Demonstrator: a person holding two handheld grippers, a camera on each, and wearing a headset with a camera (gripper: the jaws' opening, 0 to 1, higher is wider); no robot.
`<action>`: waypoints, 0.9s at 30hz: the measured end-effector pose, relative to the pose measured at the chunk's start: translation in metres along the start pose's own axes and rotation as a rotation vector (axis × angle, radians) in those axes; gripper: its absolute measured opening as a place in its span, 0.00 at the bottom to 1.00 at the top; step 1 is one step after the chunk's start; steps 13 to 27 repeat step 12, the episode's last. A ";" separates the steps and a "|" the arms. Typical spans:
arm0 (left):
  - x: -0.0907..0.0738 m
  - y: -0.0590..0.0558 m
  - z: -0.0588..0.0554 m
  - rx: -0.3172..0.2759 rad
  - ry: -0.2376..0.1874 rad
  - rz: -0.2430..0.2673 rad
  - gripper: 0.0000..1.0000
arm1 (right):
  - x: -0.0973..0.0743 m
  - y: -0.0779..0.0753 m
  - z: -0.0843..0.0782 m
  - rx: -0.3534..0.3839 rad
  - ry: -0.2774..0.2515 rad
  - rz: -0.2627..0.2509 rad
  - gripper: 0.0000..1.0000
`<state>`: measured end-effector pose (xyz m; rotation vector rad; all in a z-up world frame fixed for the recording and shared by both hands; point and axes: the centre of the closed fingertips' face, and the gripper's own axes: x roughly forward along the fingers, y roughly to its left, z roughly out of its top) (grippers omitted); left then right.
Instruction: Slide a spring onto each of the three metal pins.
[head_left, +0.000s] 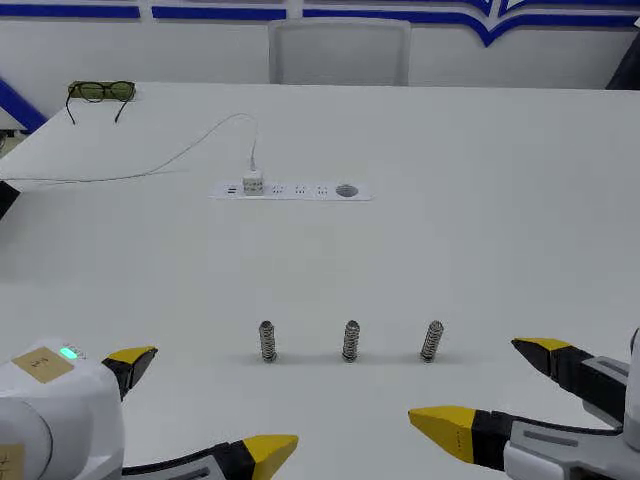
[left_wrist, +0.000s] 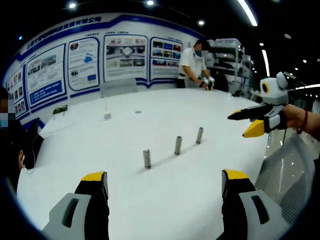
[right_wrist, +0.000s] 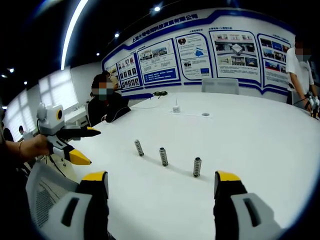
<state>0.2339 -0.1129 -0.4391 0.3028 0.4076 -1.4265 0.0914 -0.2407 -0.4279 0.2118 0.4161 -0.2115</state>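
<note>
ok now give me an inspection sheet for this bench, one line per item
surface: white table, plain
job's things: left spring, middle spring and right spring stand upright in a row, apart; each looks seated on a pin
clutter: glasses at the far left corner; power strip mid-table
grippers: left gripper and right gripper, jaws open, holding nothing, on the near side of the row
cables: white cable runs left from a charger on the strip
surroundings: chair behind the far edge; poster wall; standing person in white
</note>
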 end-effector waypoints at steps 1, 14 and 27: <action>0.000 0.000 0.001 0.001 -0.003 0.002 0.96 | 0.000 0.000 0.000 -0.002 0.002 0.001 0.89; -0.003 0.002 0.002 0.000 -0.007 0.008 0.97 | 0.000 0.006 -0.001 -0.026 0.015 0.022 0.88; -0.003 0.002 0.002 0.000 -0.007 0.008 0.97 | 0.000 0.006 -0.001 -0.026 0.015 0.022 0.88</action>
